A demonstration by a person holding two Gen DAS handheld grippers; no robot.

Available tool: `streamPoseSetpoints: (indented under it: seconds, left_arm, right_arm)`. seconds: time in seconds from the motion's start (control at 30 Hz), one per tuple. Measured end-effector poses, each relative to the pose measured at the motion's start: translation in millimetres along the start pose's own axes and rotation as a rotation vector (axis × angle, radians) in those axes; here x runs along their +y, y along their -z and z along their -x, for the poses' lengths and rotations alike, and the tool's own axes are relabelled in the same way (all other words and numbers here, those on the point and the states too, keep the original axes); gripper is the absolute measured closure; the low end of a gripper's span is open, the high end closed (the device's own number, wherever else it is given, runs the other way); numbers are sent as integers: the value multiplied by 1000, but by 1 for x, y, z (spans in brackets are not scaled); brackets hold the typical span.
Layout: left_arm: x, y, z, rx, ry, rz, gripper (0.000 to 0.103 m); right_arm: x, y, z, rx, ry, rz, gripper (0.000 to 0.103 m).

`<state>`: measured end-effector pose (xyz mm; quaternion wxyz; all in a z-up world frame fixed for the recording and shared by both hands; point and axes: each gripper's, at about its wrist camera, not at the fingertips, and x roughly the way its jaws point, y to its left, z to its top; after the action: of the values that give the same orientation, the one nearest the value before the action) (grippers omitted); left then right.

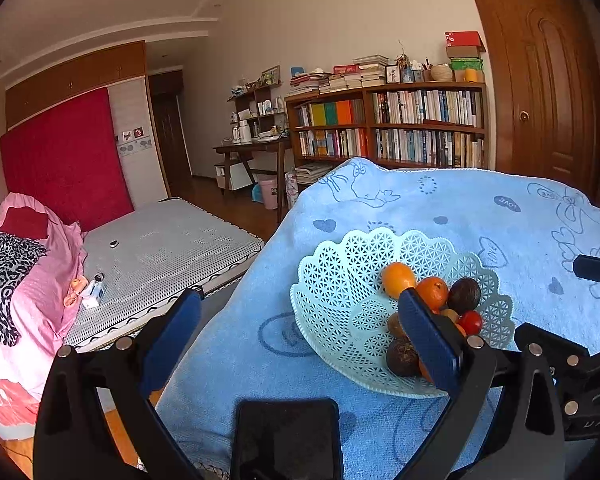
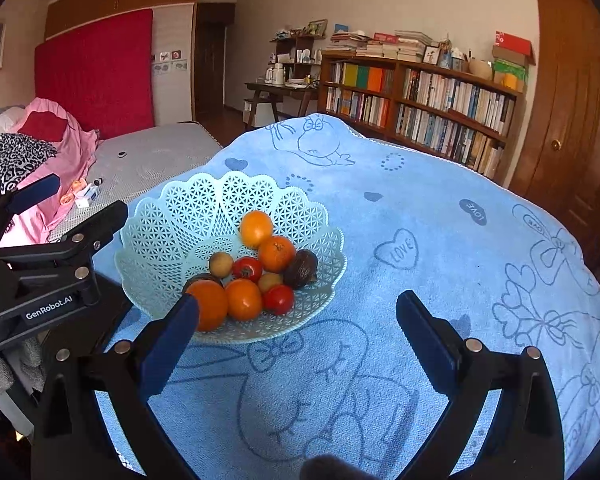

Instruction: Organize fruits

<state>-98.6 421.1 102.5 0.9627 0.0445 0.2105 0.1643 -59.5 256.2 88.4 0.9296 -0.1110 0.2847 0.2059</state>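
On the blue towel-covered tabletop (image 2: 440, 216) sits a pale green lattice basket (image 2: 188, 208), and all the fruit in sight is already gathered in its near half. Count from the right wrist view: four oranges or the like, with one orange (image 2: 256, 227) farthest back and a larger one (image 2: 209, 304) at the near rim; two red tomatoes, one (image 2: 247, 268) mid-pile and one (image 2: 279, 299) toward the front; two small tan fruits (image 2: 221, 264); a dark brown fruit (image 2: 301, 268) on the right side. Another dark fruit shows only partly behind the big orange. No loose fruit visible on the cloth, so the sorting looks finished or nearly so, judging by the layout.

Fruit sits heaped against one side, likely because the shallow bowl slopes inward and pieces roll together.

Left gripper (image 1: 300, 332): jaws spread wide, nothing between them; its right finger overlaps the basket's fruit in its own view, contact not certain. Right gripper (image 2: 298, 330): jaws spread wide, empty, hovering over bare cloth just in front of the basket, its left finger tip lying across the big orange in view.

Beyond: bed (image 1: 160, 248), bookshelf (image 1: 420, 128), wooden door (image 1: 540, 80).
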Motion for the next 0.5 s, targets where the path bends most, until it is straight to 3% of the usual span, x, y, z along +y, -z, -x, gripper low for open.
streamPoseSetpoints:
  seconds: [0.17,0.5]
  left_arm:
    - [-1,3,1,2,-10,-8,3]
    - [-2,9,1,-8,-60,-37,3]
  right_arm:
    - [5,6,-3,13,35,40,5]
    - [22,16,-3,-22,221,167,5]
